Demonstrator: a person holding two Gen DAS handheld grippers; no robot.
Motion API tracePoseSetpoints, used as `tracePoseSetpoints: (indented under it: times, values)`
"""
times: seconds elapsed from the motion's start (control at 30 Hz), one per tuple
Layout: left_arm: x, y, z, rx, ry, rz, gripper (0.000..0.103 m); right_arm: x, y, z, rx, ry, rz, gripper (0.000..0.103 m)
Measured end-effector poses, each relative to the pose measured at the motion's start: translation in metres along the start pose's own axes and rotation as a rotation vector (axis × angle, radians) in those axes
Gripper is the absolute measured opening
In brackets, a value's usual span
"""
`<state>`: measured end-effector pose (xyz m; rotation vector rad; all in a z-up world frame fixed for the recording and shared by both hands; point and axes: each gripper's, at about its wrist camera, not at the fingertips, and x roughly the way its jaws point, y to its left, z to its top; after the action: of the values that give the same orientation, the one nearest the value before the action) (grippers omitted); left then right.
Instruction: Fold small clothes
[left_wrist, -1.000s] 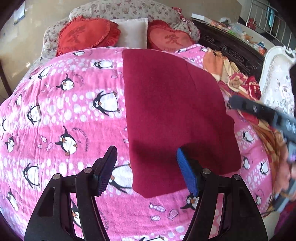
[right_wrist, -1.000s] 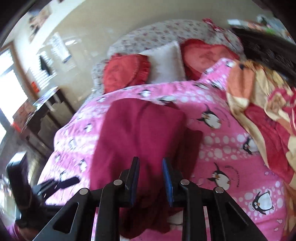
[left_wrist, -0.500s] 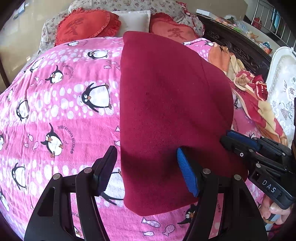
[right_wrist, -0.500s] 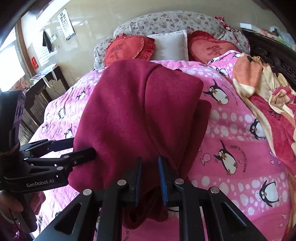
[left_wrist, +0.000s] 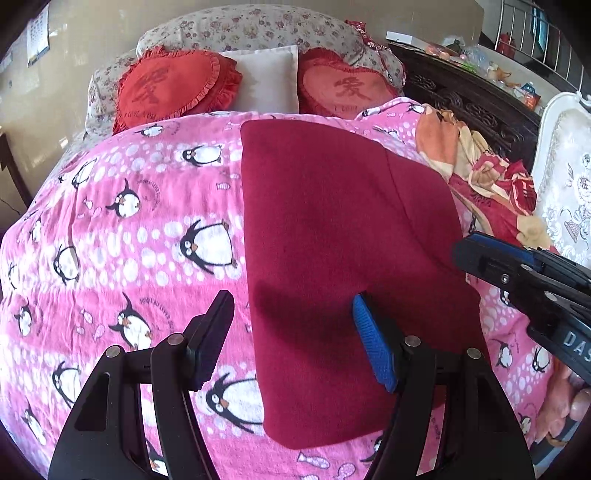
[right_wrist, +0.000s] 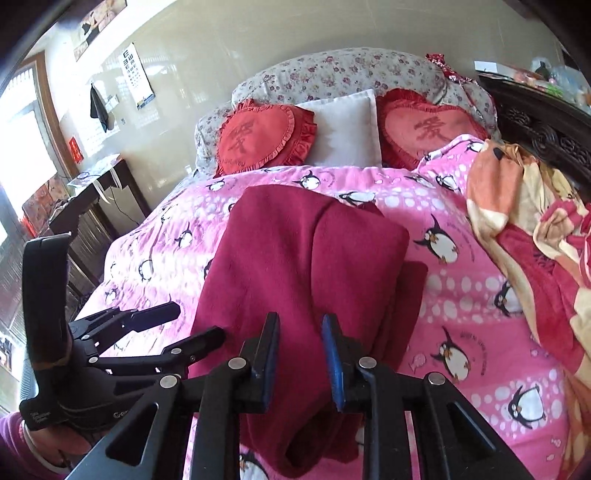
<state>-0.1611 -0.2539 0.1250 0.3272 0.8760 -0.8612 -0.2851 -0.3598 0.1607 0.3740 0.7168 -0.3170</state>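
Observation:
A dark red folded garment (left_wrist: 332, 221) lies flat on the pink penguin blanket (left_wrist: 147, 229), its long side running away from me. My left gripper (left_wrist: 291, 339) hovers open over the garment's near left edge: the blue pad is above the cloth, the black pad above the blanket. My right gripper (right_wrist: 301, 362) sits at the near end of the garment (right_wrist: 295, 258). Its jaws are opening with a narrow gap, and red cloth shows through the gap without being pinched. Each gripper shows in the other's view: the right gripper (left_wrist: 517, 273) and the left gripper (right_wrist: 199, 323).
Two red heart cushions (right_wrist: 262, 140) and a white pillow (right_wrist: 343, 129) lean at the head of the bed. A crumpled orange and red floral blanket (right_wrist: 528, 229) lies along the right side by a dark carved bed frame (left_wrist: 472, 107). A dark desk (right_wrist: 92, 192) stands to the left.
Half a second ago the garment bulged up towards the cameras with the right jaws narrower at its near end. Now it lies flat and lower, and the right jaws stand wider.

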Motion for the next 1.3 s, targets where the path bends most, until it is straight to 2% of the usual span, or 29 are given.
tracePoseSetpoints:
  times: [0.2,0.3,0.37,0.53,0.57,0.63,0.7,0.73,0.87,0.97,1.03,1.07,1.1,1.13,1.17,1.27,1.3]
  values:
    - [0.026,0.001,0.009,-0.035,0.038,-0.029,0.067,0.028,-0.022,0.01,0.026,0.023,-0.076,0.022]
    - [0.036,-0.001,0.011,-0.043,0.04,-0.041,0.074,0.044,-0.037,0.002,0.026,0.065,-0.117,0.022]
    - [0.043,-0.002,0.011,-0.04,0.05,-0.051,0.078,0.05,-0.044,-0.005,0.03,0.06,-0.113,0.023]
    - [0.038,0.009,0.013,-0.069,0.074,-0.096,0.079,0.045,-0.063,-0.009,0.124,0.054,-0.063,0.046]
    - [0.034,0.012,0.014,-0.068,0.067,-0.096,0.079,0.041,-0.065,-0.009,0.139,0.041,-0.056,0.052]
    - [0.029,0.02,0.015,-0.076,0.045,-0.1,0.079,0.03,-0.068,-0.012,0.164,-0.008,-0.037,0.057]
    - [0.032,0.028,0.014,-0.101,0.049,-0.13,0.079,0.024,-0.071,-0.015,0.193,-0.032,-0.01,0.077]
    - [0.035,0.032,0.014,-0.115,0.059,-0.152,0.079,0.023,-0.074,-0.016,0.215,-0.041,0.016,0.079]
    - [0.051,0.045,0.013,-0.215,0.097,-0.241,0.081,0.044,-0.082,-0.017,0.284,0.011,0.103,0.08]
    - [0.063,0.045,0.011,-0.25,0.119,-0.279,0.088,0.064,-0.085,-0.017,0.308,0.049,0.15,0.08]
    - [0.072,0.043,0.011,-0.271,0.131,-0.311,0.09,0.074,-0.087,-0.017,0.34,0.049,0.21,0.08]
    - [0.074,0.043,0.011,-0.285,0.138,-0.321,0.09,0.076,-0.088,-0.017,0.351,0.042,0.216,0.079]
    - [0.076,0.042,0.011,-0.296,0.143,-0.328,0.09,0.078,-0.089,-0.016,0.357,0.04,0.219,0.073]
    - [0.075,0.04,0.012,-0.296,0.144,-0.33,0.089,0.079,-0.088,-0.014,0.351,0.041,0.218,0.067]
    - [0.072,0.038,0.012,-0.285,0.141,-0.339,0.077,0.077,-0.086,-0.012,0.339,0.04,0.222,0.06]
    - [0.059,0.031,0.015,-0.241,0.122,-0.325,0.063,0.068,-0.082,-0.009,0.318,0.04,0.217,0.041]
    - [0.053,0.03,0.015,-0.226,0.117,-0.32,0.06,0.063,-0.084,-0.01,0.332,0.036,0.229,0.038]
